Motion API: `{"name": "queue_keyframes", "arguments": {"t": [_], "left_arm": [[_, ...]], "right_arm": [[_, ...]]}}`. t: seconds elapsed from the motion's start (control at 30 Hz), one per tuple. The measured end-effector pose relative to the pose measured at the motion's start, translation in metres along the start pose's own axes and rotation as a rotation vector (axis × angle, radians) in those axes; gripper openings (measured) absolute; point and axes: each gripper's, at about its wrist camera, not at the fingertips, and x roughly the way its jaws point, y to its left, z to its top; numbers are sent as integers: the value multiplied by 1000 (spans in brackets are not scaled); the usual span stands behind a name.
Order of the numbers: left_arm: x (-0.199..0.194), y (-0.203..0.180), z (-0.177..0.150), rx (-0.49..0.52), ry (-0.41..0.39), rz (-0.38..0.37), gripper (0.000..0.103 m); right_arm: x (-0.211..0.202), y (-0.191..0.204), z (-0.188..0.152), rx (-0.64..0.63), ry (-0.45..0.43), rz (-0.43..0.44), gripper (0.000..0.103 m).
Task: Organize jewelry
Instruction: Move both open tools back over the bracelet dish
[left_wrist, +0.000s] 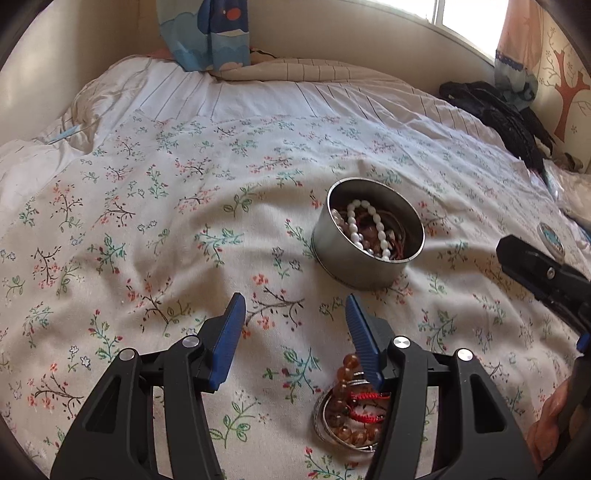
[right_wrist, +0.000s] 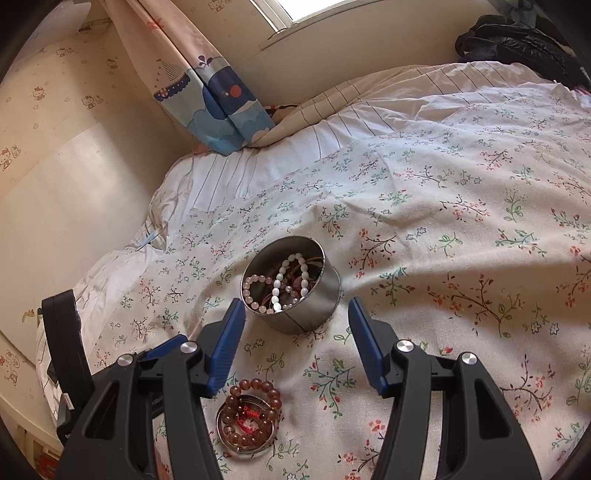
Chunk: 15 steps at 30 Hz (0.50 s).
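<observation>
Jewelry is lying in two places on the flowered bedspread (left_wrist: 155, 236) in the left wrist view. A round metal tin (left_wrist: 364, 258) is sitting ahead of the left gripper (left_wrist: 295, 306), holding a white bead bracelet (left_wrist: 360, 221) and darker beads. Low in the frame, a small pile of bangles and bracelets (left_wrist: 349, 417) is resting on the cloth: amber beads, red cord and silver rings. The gripper's right blue pad is overlapping the top of that pile; whether it is touching the beads I cannot tell. The jaws are standing apart with only cloth between them, gripping nothing. The right gripper (left_wrist: 543, 275) is poking in from the right edge, its state not readable here. A black garment (left_wrist: 506, 110) is lying by the far wall.

In the right wrist view, the right gripper (right_wrist: 297, 310) is hanging spread apart, grasping nothing. The tin (right_wrist: 295, 291) is sitting just beyond the fingertips, between them, apart from both pads. The pile (right_wrist: 251, 417) is lying lower, beside the gripper's left finger (right_wrist: 225, 350). A blue-patterned curtain (right_wrist: 218, 103) is hanging behind the bed.
</observation>
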Motion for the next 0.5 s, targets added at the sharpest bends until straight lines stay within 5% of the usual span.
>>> {"name": "queue_keyframes", "arguments": {"t": [0.5], "left_arm": [[9,-33,-24,93,85,-4,54]], "right_arm": [[-24,5,-25,14,24,-8,62]]}}
